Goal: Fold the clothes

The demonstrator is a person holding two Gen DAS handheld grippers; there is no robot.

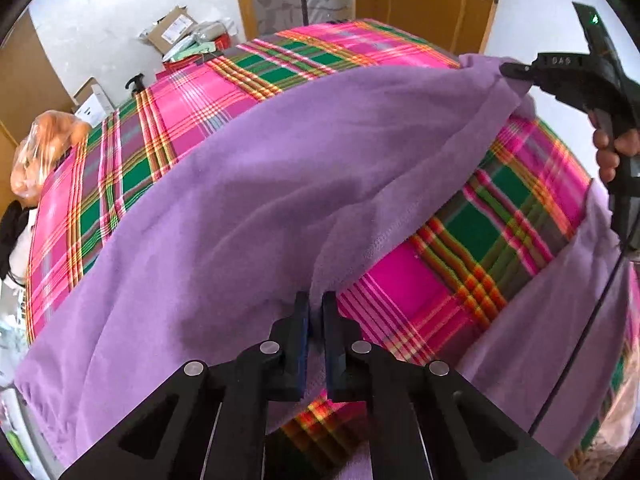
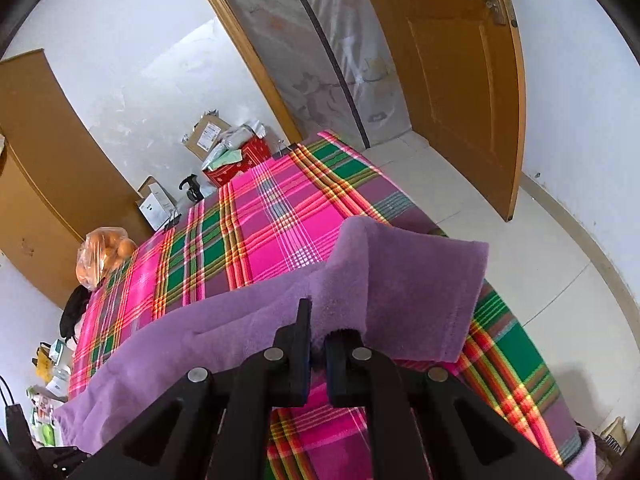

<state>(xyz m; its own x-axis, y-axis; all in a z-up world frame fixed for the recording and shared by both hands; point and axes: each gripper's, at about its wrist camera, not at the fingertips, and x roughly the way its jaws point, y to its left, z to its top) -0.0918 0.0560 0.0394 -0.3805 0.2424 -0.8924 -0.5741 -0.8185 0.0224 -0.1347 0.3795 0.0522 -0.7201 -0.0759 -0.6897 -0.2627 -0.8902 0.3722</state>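
Upper left of the left wrist view: bag of oranges (image 1: pixel 44 148) on the plaid cloth (image 1: pixel 224 96), cardboard boxes (image 1: pixel 170 28) by the wall behind. Wooden door (image 2: pixel 460 80) at upper right in the right wrist view. Purple garment (image 1: pixel 248 208) draped across the frame's centre, partly lifted off the cloth. Left gripper (image 1: pixel 316 312) at bottom centre, nearly together, pinching a purple edge. Right gripper (image 2: pixel 318 334) likewise clamped on a raised corner, gripped by a hand (image 1: pixel 612 152) at far right.
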